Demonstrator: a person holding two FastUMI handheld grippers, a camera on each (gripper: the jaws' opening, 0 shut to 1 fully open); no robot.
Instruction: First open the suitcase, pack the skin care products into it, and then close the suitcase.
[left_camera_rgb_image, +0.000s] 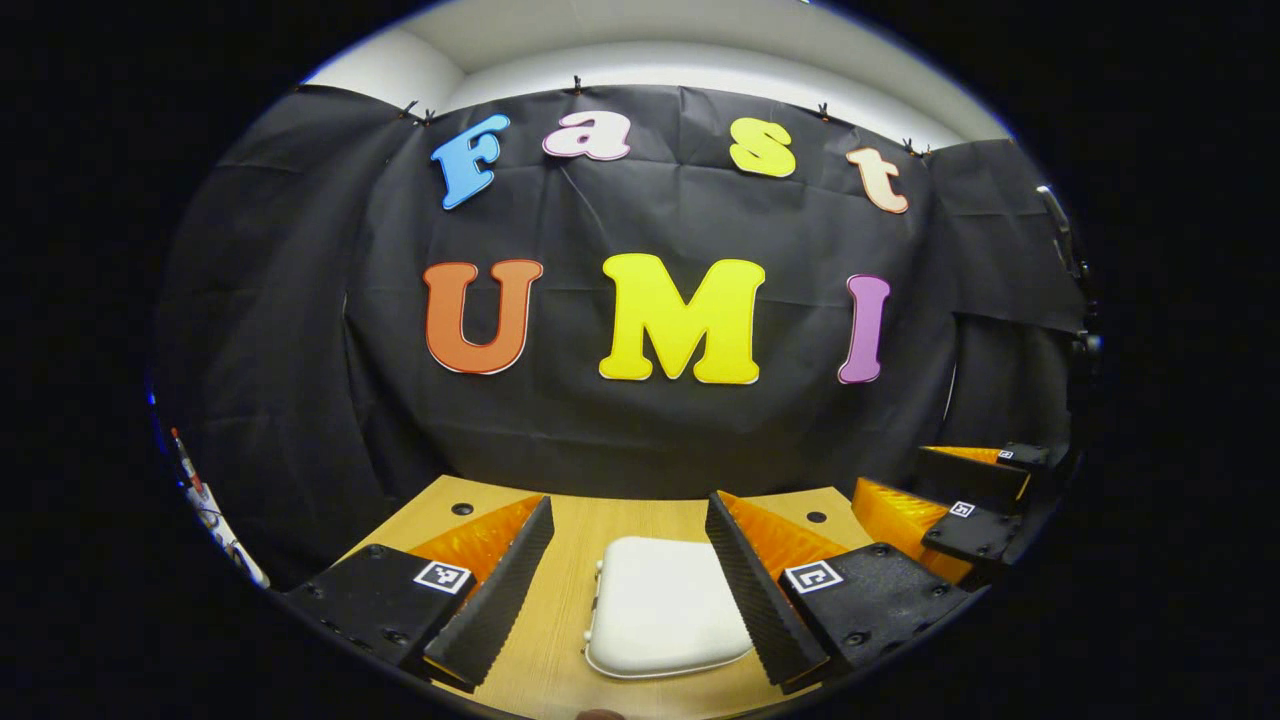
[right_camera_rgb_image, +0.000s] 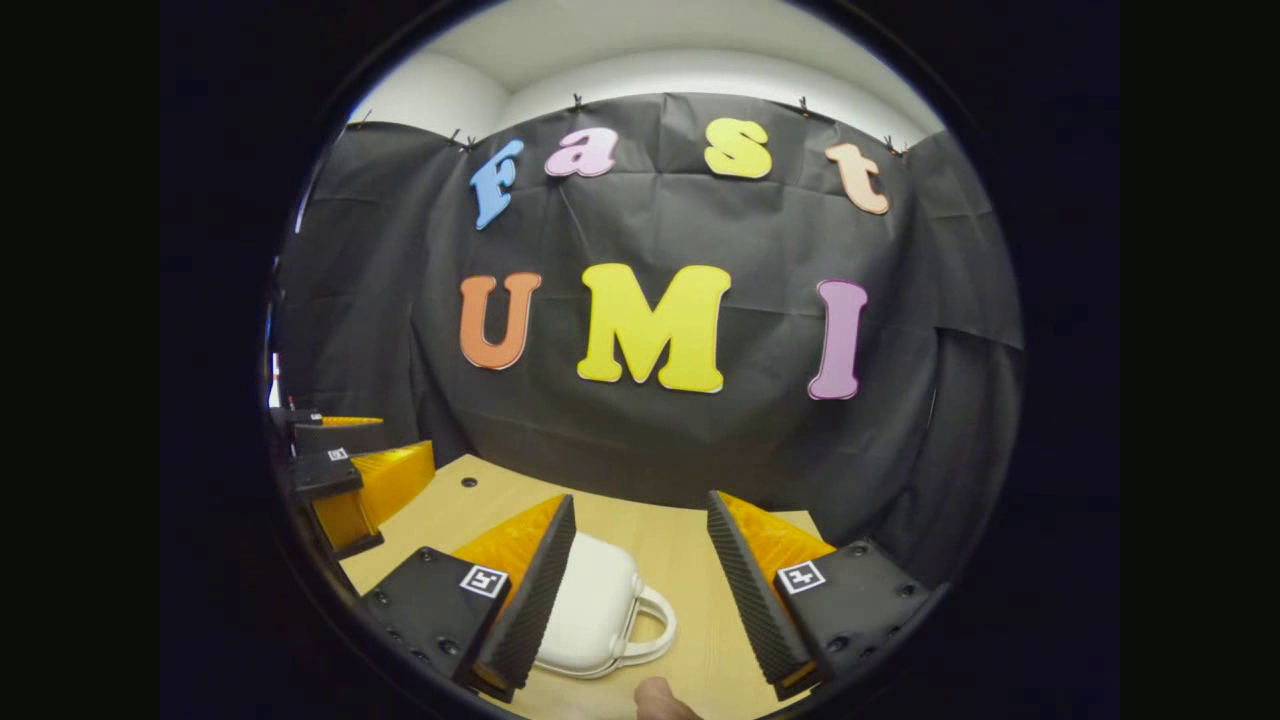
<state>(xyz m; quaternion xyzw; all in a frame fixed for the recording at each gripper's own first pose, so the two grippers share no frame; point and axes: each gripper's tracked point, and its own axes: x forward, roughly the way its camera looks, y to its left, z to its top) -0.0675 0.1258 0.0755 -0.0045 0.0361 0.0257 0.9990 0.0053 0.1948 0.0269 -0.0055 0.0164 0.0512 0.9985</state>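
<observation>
A small white suitcase (left_camera_rgb_image: 662, 606) lies flat and closed on the wooden table (left_camera_rgb_image: 610, 520). In the left gripper view it sits between the fingers of my left gripper (left_camera_rgb_image: 630, 505), which stands open above it with nothing held. In the right gripper view the suitcase (right_camera_rgb_image: 592, 608) lies low and left of centre, its handle (right_camera_rgb_image: 655, 625) pointing right. My right gripper (right_camera_rgb_image: 641, 500) is open, and its left finger hides part of the case. Each gripper also appears off to the side in the other's view: the right gripper (left_camera_rgb_image: 935, 495) and the left gripper (right_camera_rgb_image: 350, 460).
The black cloth wall closes off the table's far edge and both sides. Small dark holes (left_camera_rgb_image: 462, 508) mark the tabletop near the back. A fingertip (right_camera_rgb_image: 660, 700) pokes in at the bottom of the right gripper view.
</observation>
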